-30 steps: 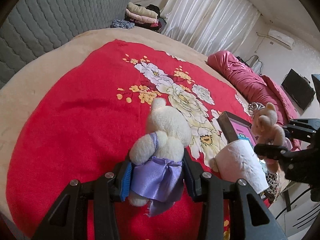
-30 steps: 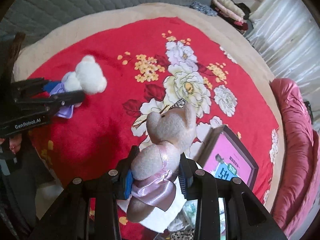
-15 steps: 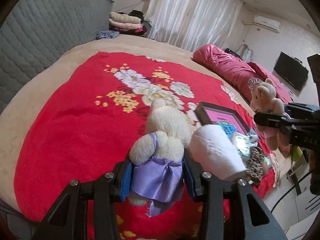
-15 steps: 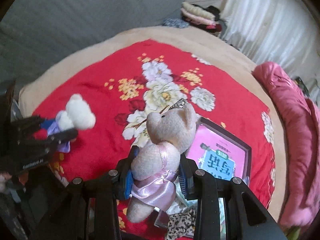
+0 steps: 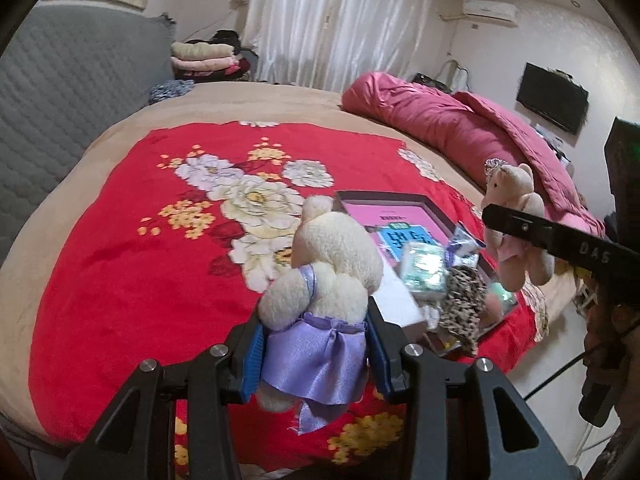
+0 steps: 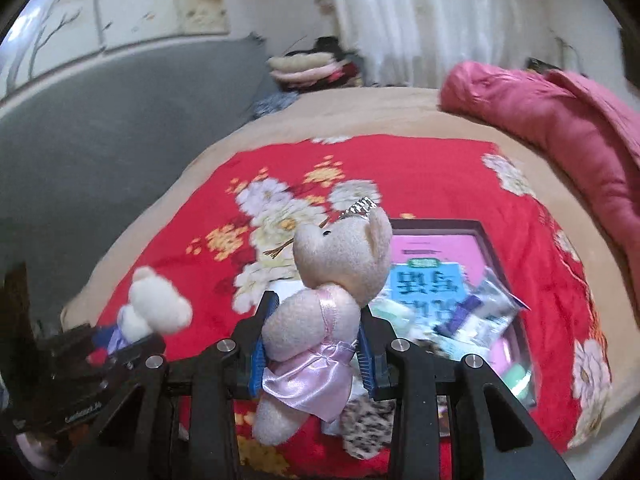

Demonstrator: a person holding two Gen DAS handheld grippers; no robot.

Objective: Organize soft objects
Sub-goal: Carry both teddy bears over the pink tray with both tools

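left gripper (image 5: pixel 314 354) clamps the cream bear in a purple skirt (image 5: pixel 324 292). right gripper (image 6: pixel 314 354) clamps the pink-dressed bear (image 6: pixel 320 312), both above the red floral blanket (image 5: pixel 120 264).

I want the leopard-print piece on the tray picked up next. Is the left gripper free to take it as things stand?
Probably not. The left gripper is shut on the cream bear in the purple dress, so its jaws are full. The leopard-print piece lies uncovered on the tray, so the bear must be put down first.
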